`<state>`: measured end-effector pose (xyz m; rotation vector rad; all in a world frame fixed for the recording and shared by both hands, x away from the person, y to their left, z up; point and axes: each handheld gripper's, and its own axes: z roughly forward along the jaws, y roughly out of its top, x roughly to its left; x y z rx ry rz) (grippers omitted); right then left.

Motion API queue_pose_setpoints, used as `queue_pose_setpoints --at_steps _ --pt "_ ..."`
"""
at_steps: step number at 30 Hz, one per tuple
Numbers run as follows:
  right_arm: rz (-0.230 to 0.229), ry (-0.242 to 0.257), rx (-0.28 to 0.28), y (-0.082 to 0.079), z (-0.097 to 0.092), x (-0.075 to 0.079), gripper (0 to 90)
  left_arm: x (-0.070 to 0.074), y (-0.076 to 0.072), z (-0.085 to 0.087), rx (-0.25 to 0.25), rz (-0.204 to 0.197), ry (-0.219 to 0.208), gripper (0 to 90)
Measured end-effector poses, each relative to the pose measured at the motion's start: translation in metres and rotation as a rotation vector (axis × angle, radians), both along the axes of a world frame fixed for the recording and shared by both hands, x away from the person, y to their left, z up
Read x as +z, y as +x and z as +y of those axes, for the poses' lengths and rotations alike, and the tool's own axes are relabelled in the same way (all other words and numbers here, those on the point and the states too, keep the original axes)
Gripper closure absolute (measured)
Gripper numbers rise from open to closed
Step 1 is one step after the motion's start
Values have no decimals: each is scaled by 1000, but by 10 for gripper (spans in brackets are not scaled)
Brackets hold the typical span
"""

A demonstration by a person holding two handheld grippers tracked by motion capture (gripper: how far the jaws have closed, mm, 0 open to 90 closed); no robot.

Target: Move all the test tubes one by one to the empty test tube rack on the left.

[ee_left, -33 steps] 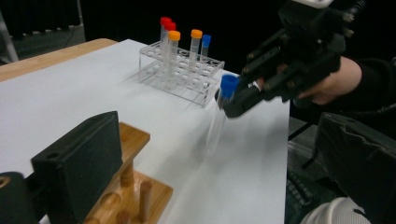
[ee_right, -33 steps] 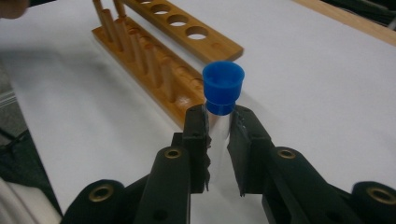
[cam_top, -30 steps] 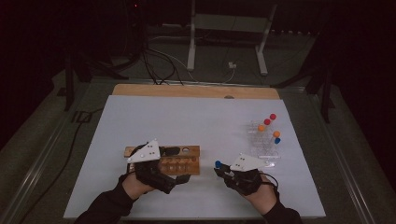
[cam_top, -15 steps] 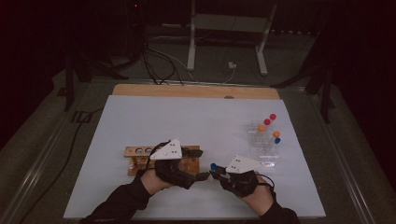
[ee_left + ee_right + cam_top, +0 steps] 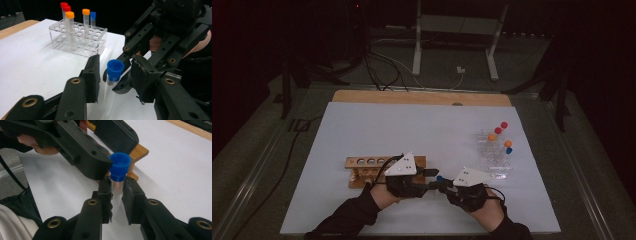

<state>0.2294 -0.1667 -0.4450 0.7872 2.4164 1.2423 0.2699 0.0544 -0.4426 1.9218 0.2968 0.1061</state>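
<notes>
While the right gripper (image 5: 116, 192) clamps the clear body of a blue-capped tube (image 5: 119, 171) just under its cap, the left gripper (image 5: 115, 75) sits around the cap end, jaws just closing in but not yet pressing (gaps visible either side in the left gripper view). The tube is held above the white table (image 5: 362, 130), between both hands, just right of the wooden rack (image 5: 362, 167). The clear rack (image 5: 77, 37) with red, orange and blue capped tubes stands well apart.
</notes>
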Motion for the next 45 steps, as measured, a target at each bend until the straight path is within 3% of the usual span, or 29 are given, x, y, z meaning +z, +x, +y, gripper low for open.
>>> queue_pose_setpoints --at_steps 10,20,27,32,38,42,45 --pt "-2 1 1 -1 0 0 767 -2 0 -6 -11 -17 14 750" --pt "-11 27 0 -1 -4 3 756 4 1 -7 -14 -37 11 776" --pt "-35 55 -14 -1 -9 6 499 23 8 8 33 -41 -20 777" --pt "-75 88 -63 -3 -12 10 230 37 15 21 75 -53 -26 777" --pt "-59 121 -86 -1 -16 13 128 52 21 35 117 -68 -38 777" --pt "-39 135 -70 0 -20 14 22 59 27 42 145 -76 -38 777" --pt "-43 141 -69 0 -23 15 0 63 30 47 166 -83 -35 777"
